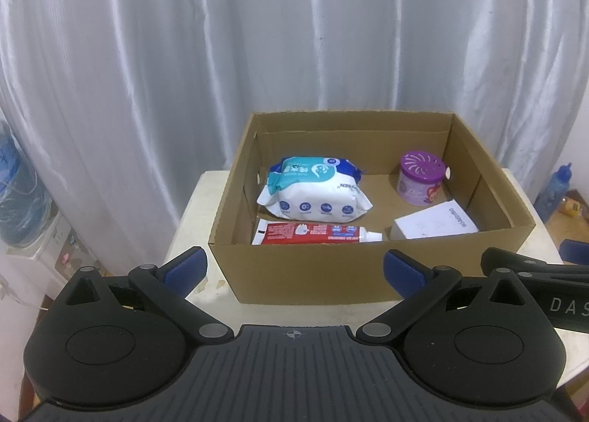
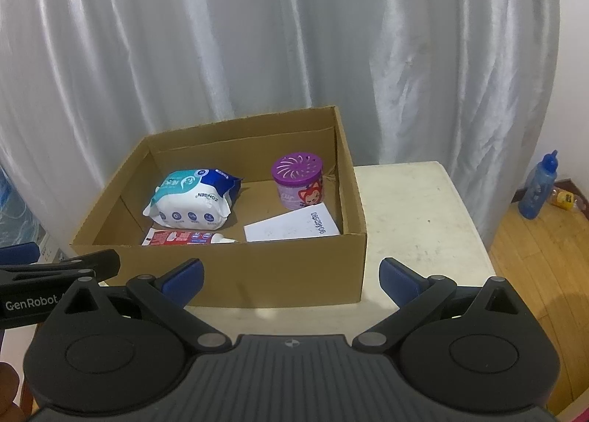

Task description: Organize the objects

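An open cardboard box point(image 1: 313, 267) point(image 2: 257, 267) stands on a white table point(image 1: 195, 208) point(image 2: 416, 208). Inside lie a white and blue pack of wipes point(image 1: 313, 190) point(image 2: 191, 199), a red toothpaste tube point(image 1: 313, 233) point(image 2: 184, 238), a purple air-freshener jar point(image 1: 423, 177) point(image 2: 300, 181) and a small white box point(image 1: 434, 225) point(image 2: 292, 225). My left gripper point(image 1: 294, 271) is open and empty, in front of the box's near wall. My right gripper point(image 2: 291, 276) is open and empty, at the box's near right corner. Each gripper shows at the edge of the other's view.
A white curtain point(image 1: 257, 35) hangs behind the table. A blue bottle point(image 2: 537, 186) stands on the wooden floor at the right. A water dispenser with a blue jug point(image 1: 18, 194) stands at the left. Bare tabletop lies right of the box.
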Demonstrator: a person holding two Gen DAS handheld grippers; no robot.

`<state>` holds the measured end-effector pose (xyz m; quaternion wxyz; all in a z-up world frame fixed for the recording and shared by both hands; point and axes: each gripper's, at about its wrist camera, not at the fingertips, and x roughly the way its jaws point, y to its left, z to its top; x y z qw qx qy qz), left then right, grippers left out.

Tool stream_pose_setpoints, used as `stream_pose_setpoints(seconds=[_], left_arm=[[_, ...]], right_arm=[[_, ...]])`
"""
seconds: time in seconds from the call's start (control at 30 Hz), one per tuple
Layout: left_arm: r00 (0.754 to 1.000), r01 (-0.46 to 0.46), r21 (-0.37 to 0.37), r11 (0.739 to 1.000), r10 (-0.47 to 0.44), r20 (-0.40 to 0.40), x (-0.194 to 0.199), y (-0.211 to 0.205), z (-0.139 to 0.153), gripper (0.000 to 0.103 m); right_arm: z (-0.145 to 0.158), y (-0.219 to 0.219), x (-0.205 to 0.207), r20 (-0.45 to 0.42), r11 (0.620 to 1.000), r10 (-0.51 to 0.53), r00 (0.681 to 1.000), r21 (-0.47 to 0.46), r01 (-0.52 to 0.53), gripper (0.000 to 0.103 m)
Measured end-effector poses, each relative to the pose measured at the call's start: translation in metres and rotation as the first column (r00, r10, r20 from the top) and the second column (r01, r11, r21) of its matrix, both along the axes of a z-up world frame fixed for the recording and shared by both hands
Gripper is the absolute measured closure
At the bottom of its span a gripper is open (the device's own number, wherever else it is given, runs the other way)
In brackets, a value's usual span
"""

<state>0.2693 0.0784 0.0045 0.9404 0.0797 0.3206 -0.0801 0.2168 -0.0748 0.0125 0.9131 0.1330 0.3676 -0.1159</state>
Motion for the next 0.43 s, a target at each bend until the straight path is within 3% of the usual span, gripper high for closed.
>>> stream_pose_setpoints(seconds=[0.43], left_arm=[[1.0, -0.001, 0.0, 1.0, 0.001, -0.001, -0.0005, -0.0009, 0.0005, 0.0]], right_arm=[[-0.0007, -0.001, -0.0013, -0.003, 1.0, -0.002, 1.0, 0.002, 0.002, 0.0]])
